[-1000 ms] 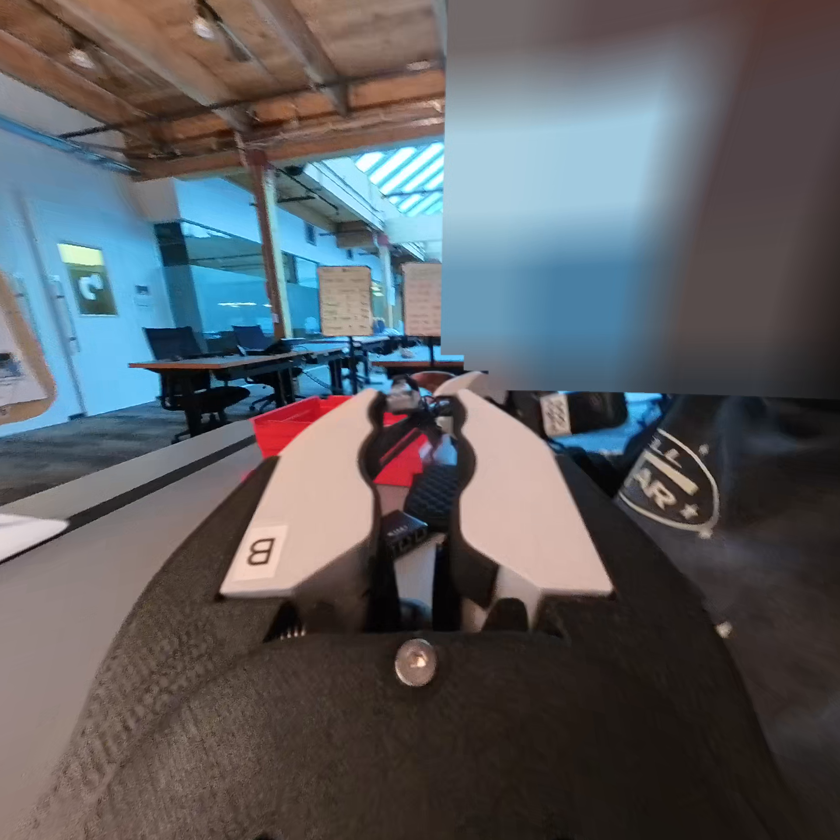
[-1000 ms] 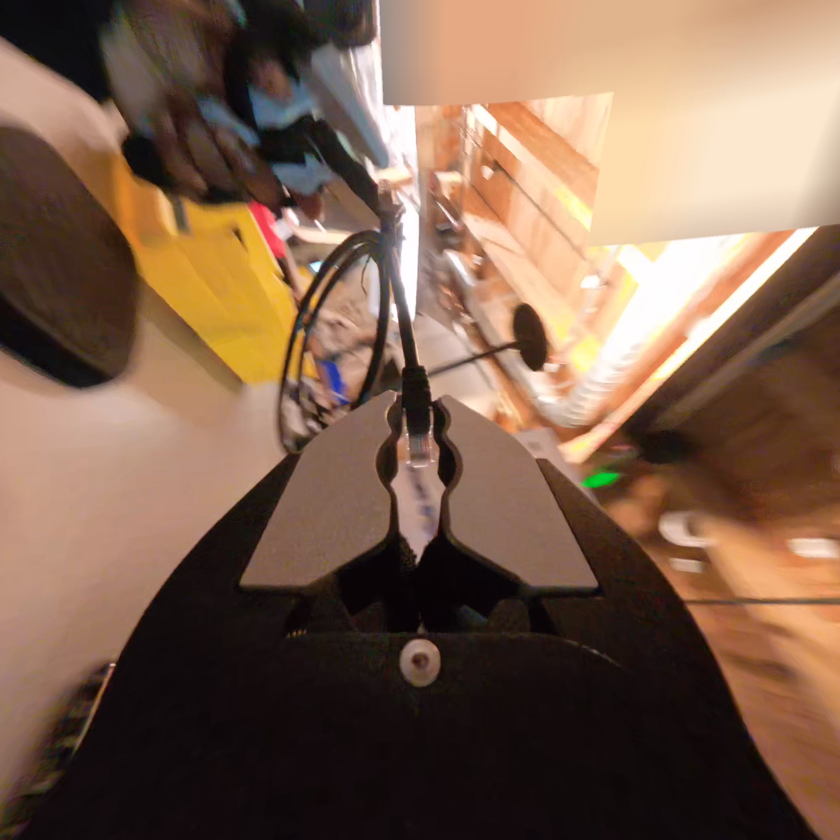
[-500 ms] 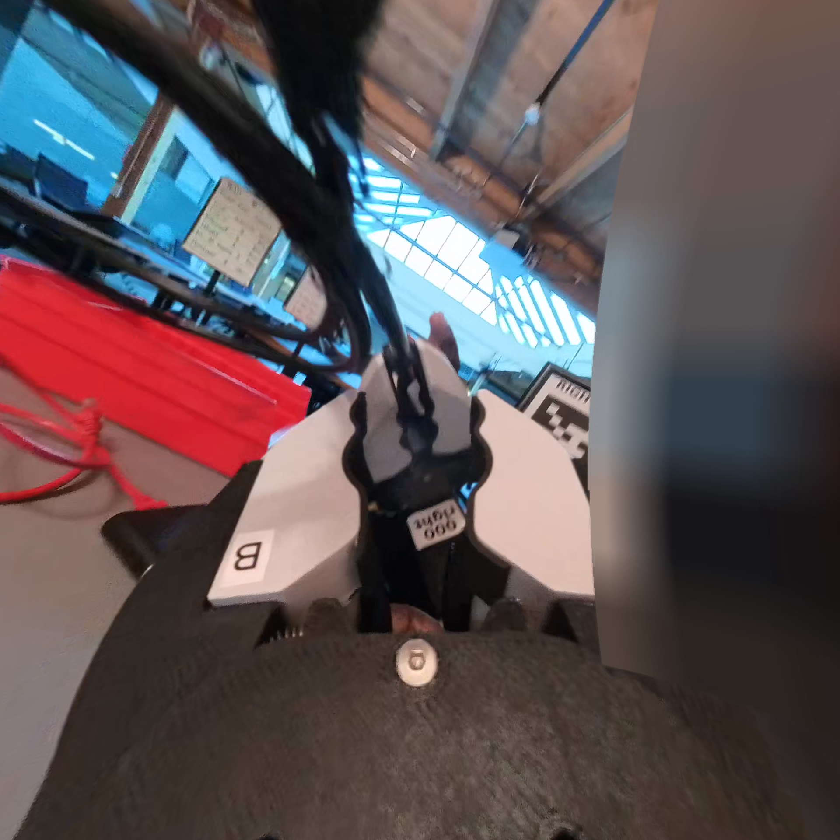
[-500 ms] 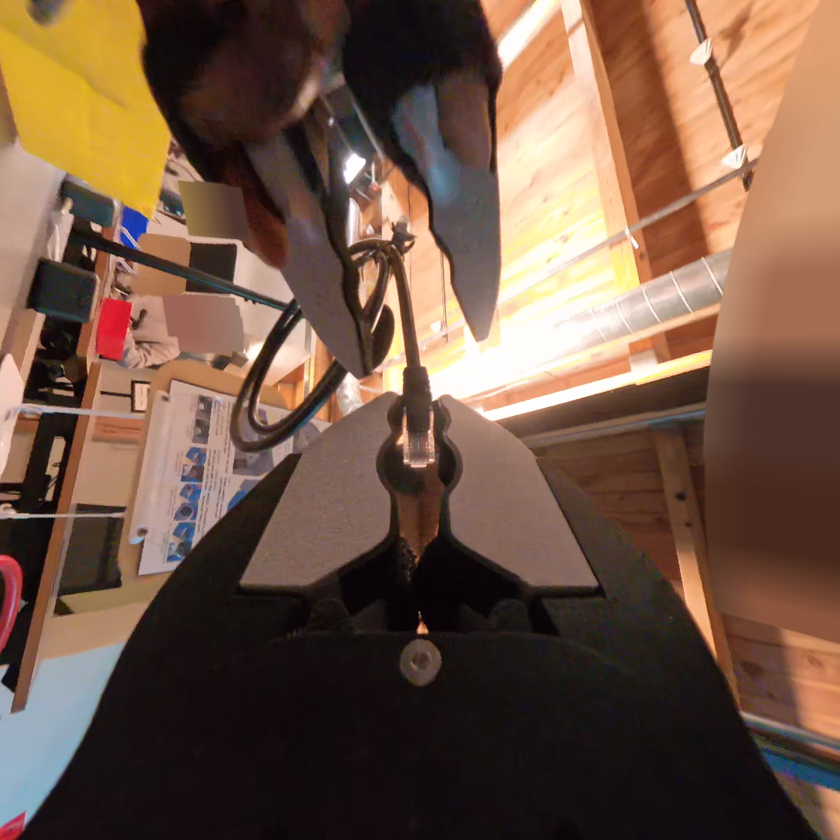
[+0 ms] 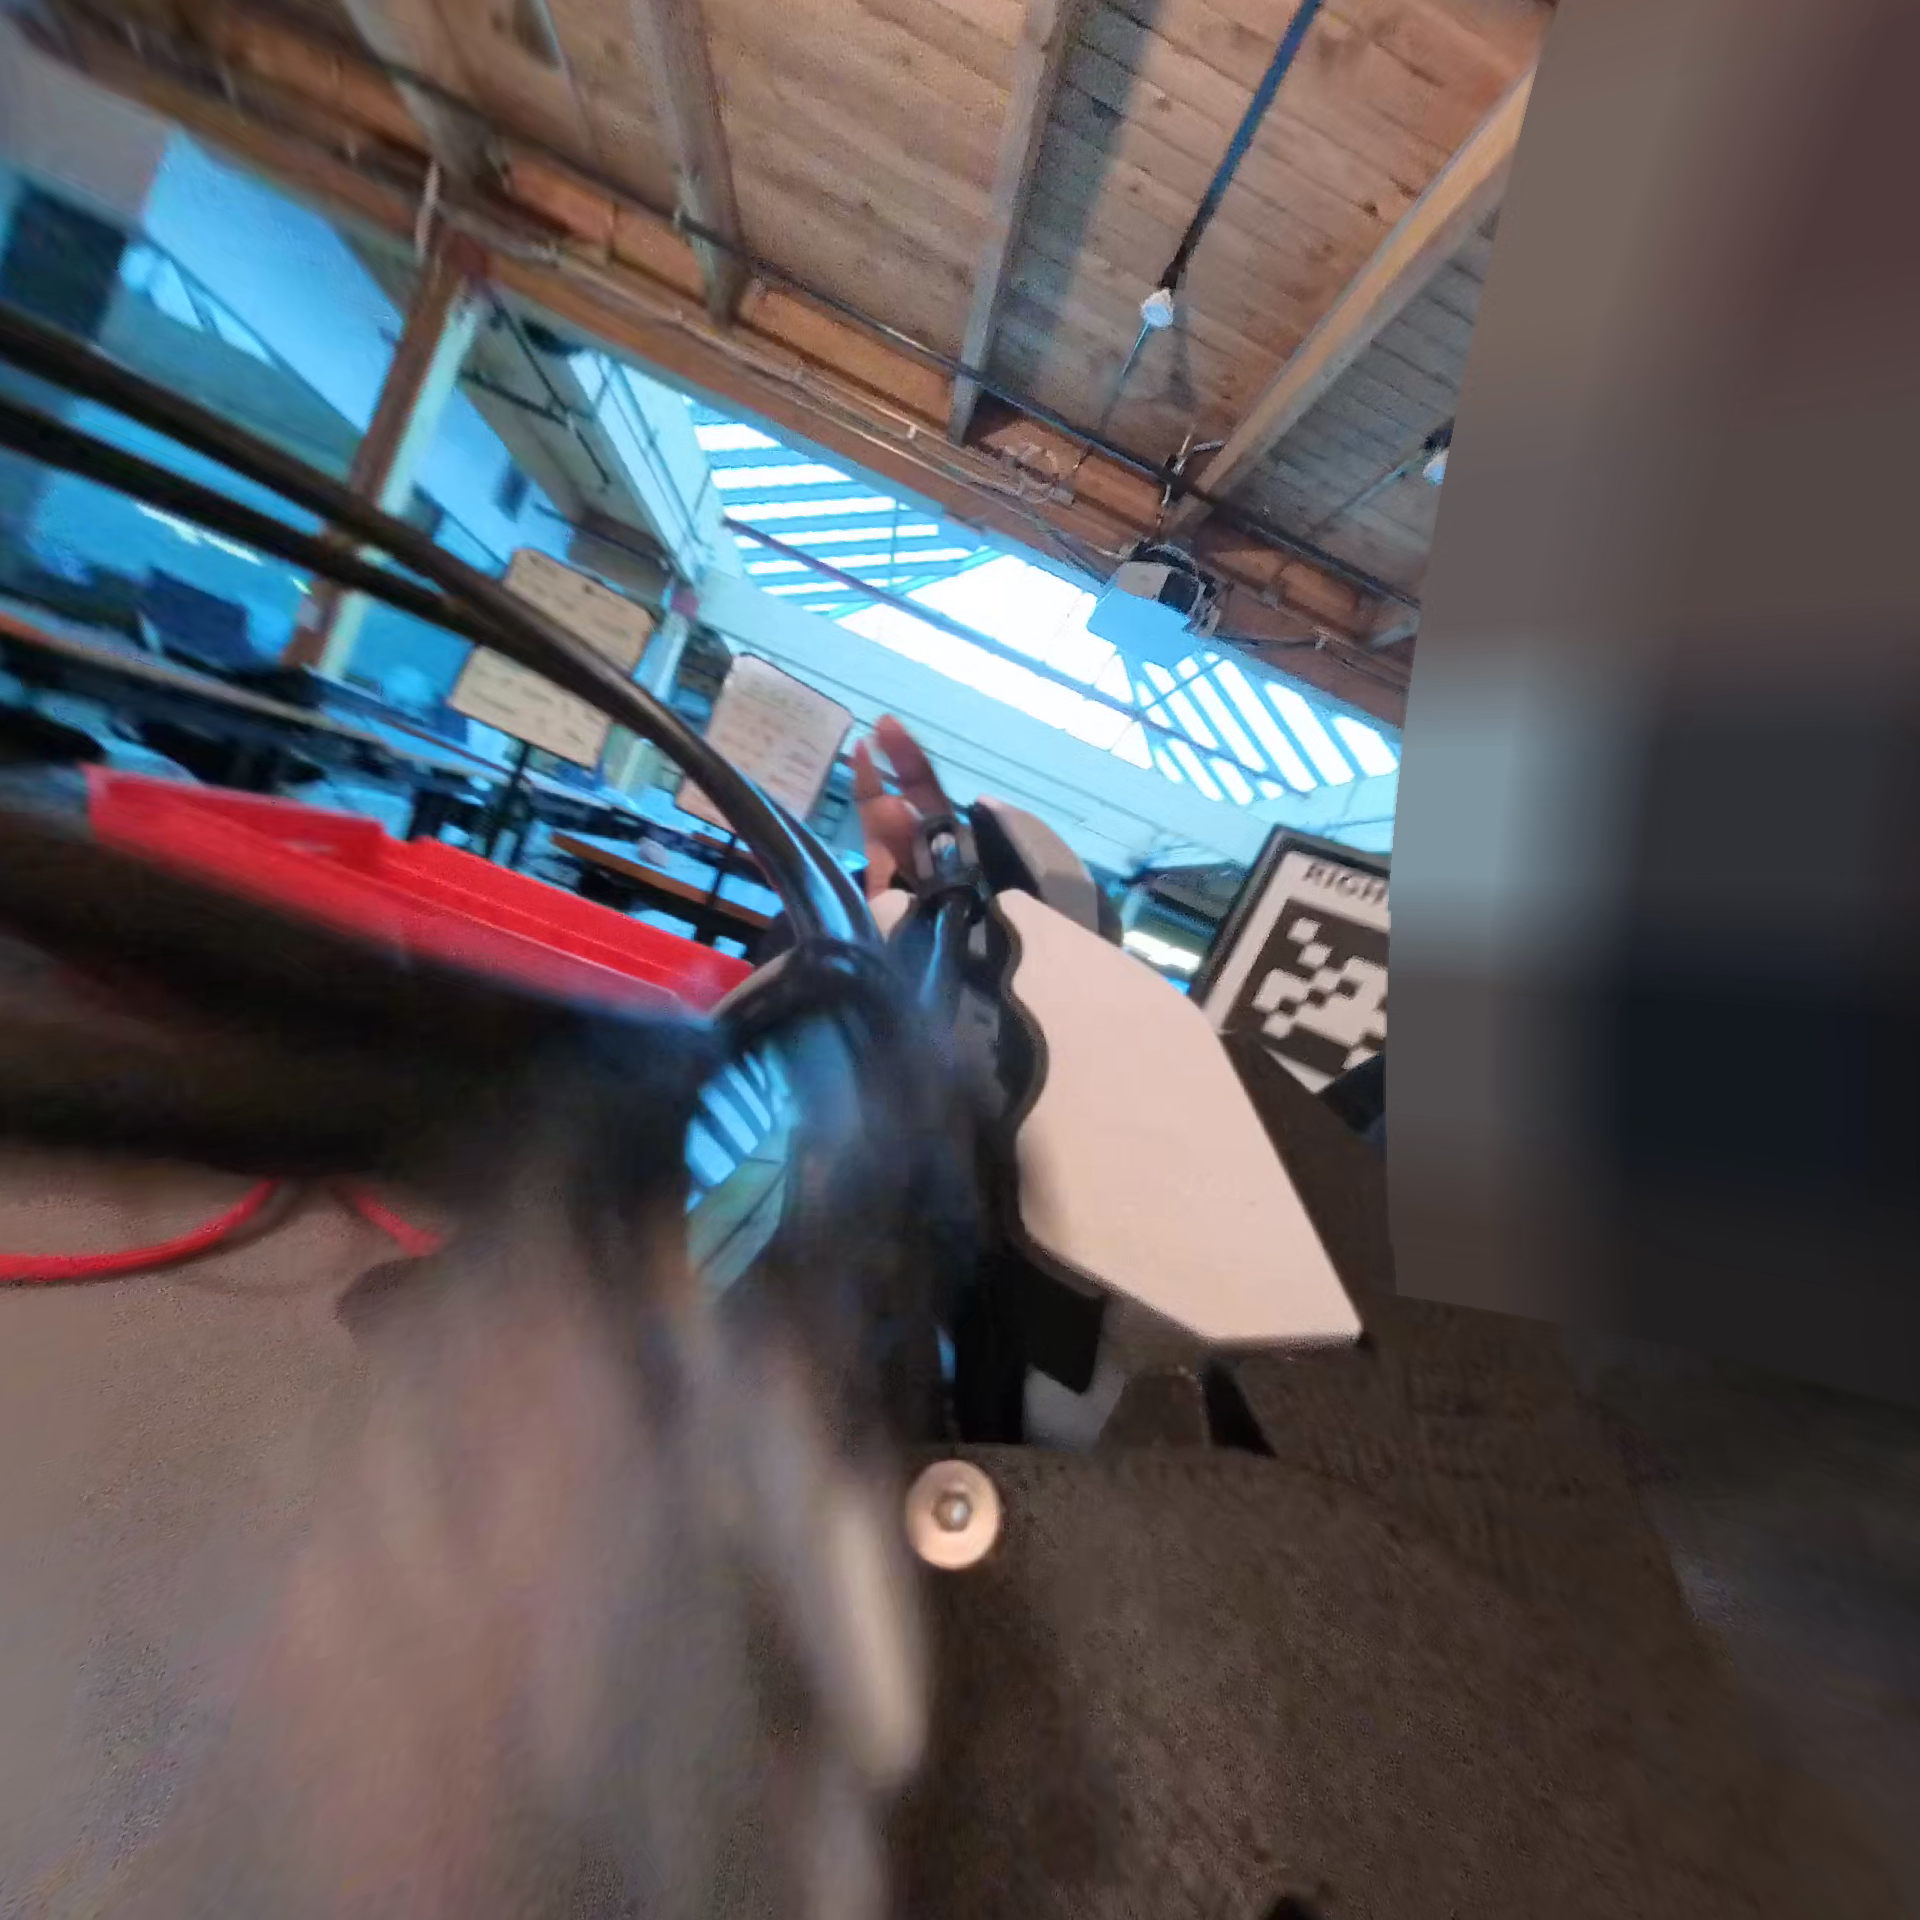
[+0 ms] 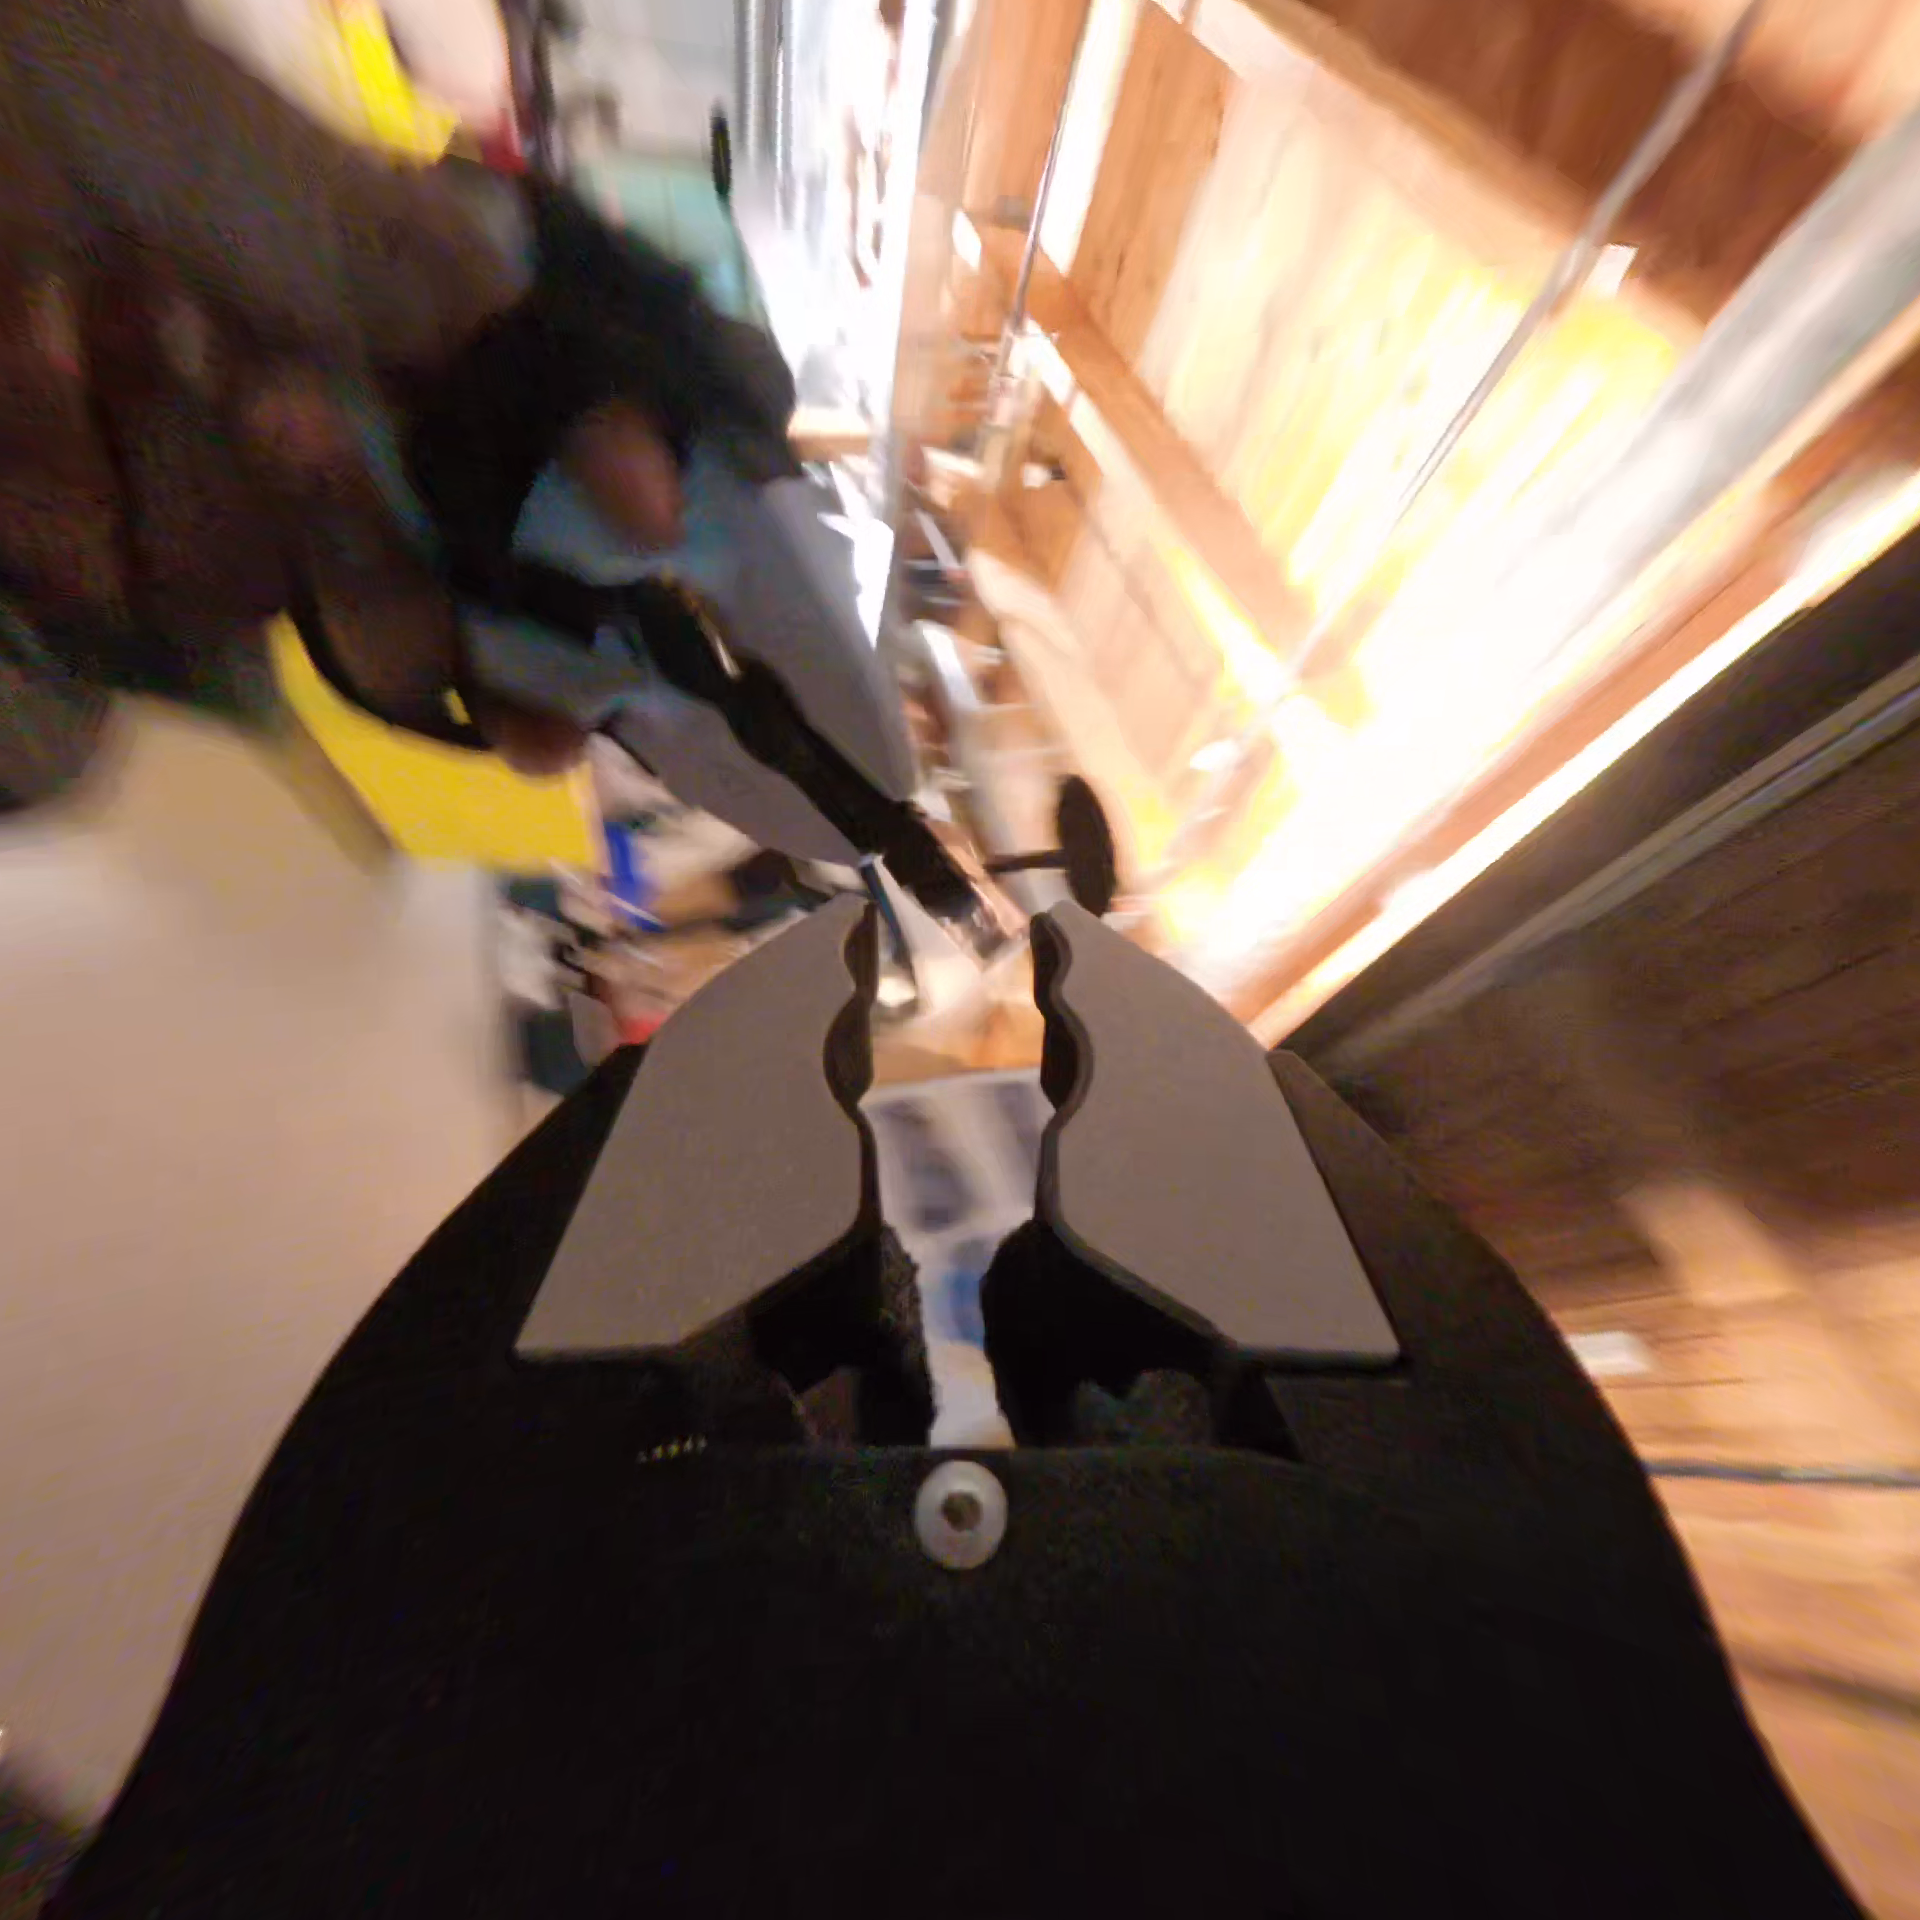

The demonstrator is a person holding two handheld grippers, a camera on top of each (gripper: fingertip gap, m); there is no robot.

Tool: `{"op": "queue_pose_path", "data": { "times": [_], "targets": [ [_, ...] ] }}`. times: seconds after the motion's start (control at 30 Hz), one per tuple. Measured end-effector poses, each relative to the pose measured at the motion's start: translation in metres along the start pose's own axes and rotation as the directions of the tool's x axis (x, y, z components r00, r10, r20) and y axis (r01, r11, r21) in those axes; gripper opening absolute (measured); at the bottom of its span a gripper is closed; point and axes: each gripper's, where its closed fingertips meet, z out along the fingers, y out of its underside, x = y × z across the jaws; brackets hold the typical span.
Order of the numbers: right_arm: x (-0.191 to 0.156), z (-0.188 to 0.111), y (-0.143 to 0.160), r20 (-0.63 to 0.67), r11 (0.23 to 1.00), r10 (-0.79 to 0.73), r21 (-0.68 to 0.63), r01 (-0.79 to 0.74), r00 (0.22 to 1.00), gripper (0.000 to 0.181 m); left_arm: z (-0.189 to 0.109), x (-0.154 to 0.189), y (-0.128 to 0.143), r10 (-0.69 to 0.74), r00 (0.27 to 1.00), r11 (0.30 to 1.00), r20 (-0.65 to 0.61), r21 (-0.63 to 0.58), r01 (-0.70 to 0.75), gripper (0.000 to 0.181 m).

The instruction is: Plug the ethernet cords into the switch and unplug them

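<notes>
My left gripper (image 5: 940,920) is shut on a black ethernet cord (image 5: 582,665). The cord's coil swings close in front of the camera and hides the left finger; only the right finger (image 5: 1143,1132) shows. In the right wrist view the left gripper (image 6: 878,842) points down at me, with the cord's plug (image 6: 951,888) sticking out of its tips. My right gripper (image 6: 951,920) is open and empty, just below that plug. Its tip (image 5: 1029,852) and a hand (image 5: 894,795) show beyond the left gripper. No switch is in view.
A red bin (image 5: 416,894) stands on the grey table (image 5: 156,1455), with a red cord (image 5: 156,1257) lying in front of it. A yellow bin (image 6: 436,790) shows behind the left gripper. Both cameras tilt up toward the wooden ceiling. Less than 4 cm separates the two grippers' tips.
My right gripper let go of the plug and opened. The cord now hangs only from my left gripper, and its coil swung across the left camera.
</notes>
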Motion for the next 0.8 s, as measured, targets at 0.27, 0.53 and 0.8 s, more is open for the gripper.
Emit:
{"op": "queue_pose_path", "data": {
  "times": [0.27,0.53,0.8],
  "targets": [
    [0.004,-0.014,0.0,0.401,-0.18,0.876,-0.245,-0.953,-0.269,0.049,-0.004,0.0,0.018,0.414,0.91,0.899,0.01,-0.158,-0.407,0.01],
    [-0.027,-0.018,-0.011,0.455,0.079,0.887,-0.314,-0.946,-0.077,0.023,-0.008,-0.007,0.036,0.462,0.887,0.852,-0.018,-0.269,-0.449,0.011],
    [-0.022,-0.021,-0.022,0.529,0.199,0.84,-0.098,-0.975,0.118,0.012,-0.008,0.001,0.041,0.442,0.894,0.854,-0.076,-0.269,-0.446,0.008]
  ]
}}
